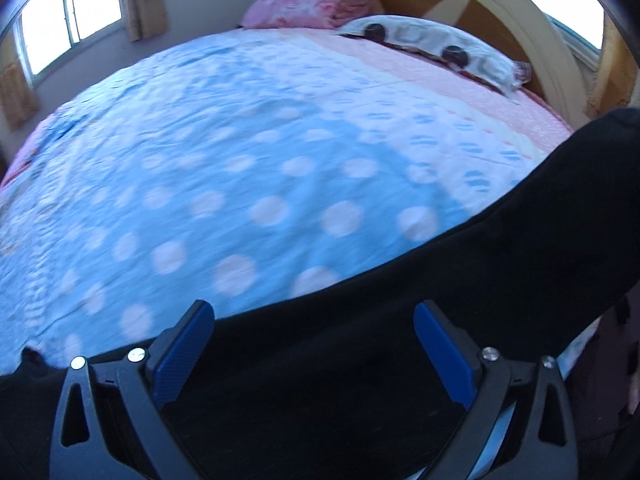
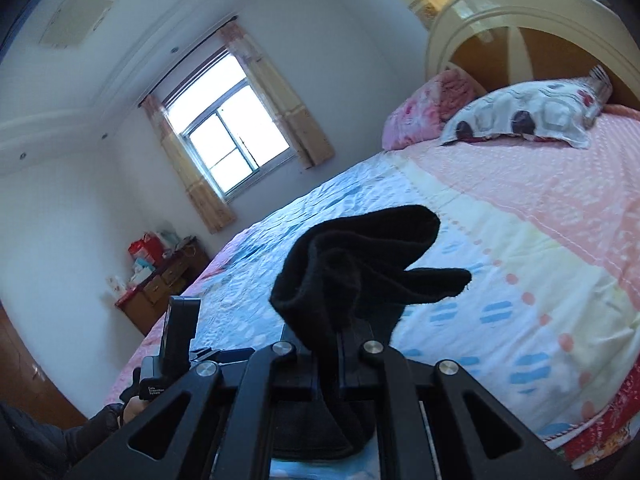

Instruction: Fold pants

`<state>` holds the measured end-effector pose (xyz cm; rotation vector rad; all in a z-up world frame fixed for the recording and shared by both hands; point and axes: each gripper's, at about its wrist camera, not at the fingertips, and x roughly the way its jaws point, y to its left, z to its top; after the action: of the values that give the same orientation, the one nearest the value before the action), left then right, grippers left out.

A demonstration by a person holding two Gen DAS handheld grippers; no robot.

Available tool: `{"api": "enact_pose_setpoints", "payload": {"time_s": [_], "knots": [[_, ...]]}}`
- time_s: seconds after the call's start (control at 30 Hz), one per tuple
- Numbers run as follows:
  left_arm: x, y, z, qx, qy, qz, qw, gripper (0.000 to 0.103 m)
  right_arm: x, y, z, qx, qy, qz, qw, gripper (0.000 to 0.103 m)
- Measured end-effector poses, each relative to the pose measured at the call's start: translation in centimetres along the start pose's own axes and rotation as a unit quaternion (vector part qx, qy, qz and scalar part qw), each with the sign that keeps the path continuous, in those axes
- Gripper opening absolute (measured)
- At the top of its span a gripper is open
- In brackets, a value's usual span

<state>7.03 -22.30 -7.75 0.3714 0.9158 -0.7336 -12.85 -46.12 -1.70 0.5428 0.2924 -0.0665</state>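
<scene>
Across the polka-dot bedspread (image 1: pixel 240 168) black pants (image 1: pixel 460 280) stretch rightward from my wide-open, empty left gripper (image 1: pixel 314 344), whose fingers straddle them, to my right gripper (image 2: pixel 340 344), clamped on their bunched end

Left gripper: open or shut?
Open. The left gripper's blue pads stand wide apart over the black pants, gripping nothing.
</scene>
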Motion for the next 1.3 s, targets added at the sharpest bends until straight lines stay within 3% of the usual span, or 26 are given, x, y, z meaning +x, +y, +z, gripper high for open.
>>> {"api": "enact_pose_setpoints", "payload": {"time_s": [0.2, 0.43, 0.57, 0.83, 1.03, 1.27, 1.3], "knots": [[1.4, 2.1, -2.3, 0.002, 0.023, 0.005, 0.9997, 0.102, 3.0, 5.2, -0.5, -0.034, 0.031, 0.041, 0.998, 0.006], [-3.6, 10.2, -5.4, -0.063, -0.014, 0.061, 0.9960, 0.101, 8.5, 11.0, -3.6, -0.056, 0.086, 0.083, 0.991, 0.006], [-6.3, 16.0, -8.7, -0.109, -0.021, 0.113, 0.9874, 0.101, 12.4, 15.4, -6.1, -0.082, 0.128, 0.112, 0.982, 0.006], [-8.4, 23.3, -14.6, -0.207, -0.020, 0.145, 0.9674, 0.101, 19.4, 25.0, -13.3, -0.177, 0.191, 0.138, 0.955, 0.006], [-8.4, 24.4, -16.5, -0.219, -0.017, 0.135, 0.9663, 0.101, 22.7, 29.1, -19.7, -0.249, 0.211, 0.108, 0.939, 0.006], [-8.2, 25.3, -16.5, -0.221, -0.019, 0.132, 0.9662, 0.101, 23.6, 29.8, -22.8, -0.322, 0.201, 0.053, 0.924, 0.008], [-8.4, 25.5, -16.6, -0.221, -0.019, 0.134, 0.9657, 0.101, 23.9, 29.9, -23.2, -0.327, 0.207, 0.048, 0.921, 0.013]]}}
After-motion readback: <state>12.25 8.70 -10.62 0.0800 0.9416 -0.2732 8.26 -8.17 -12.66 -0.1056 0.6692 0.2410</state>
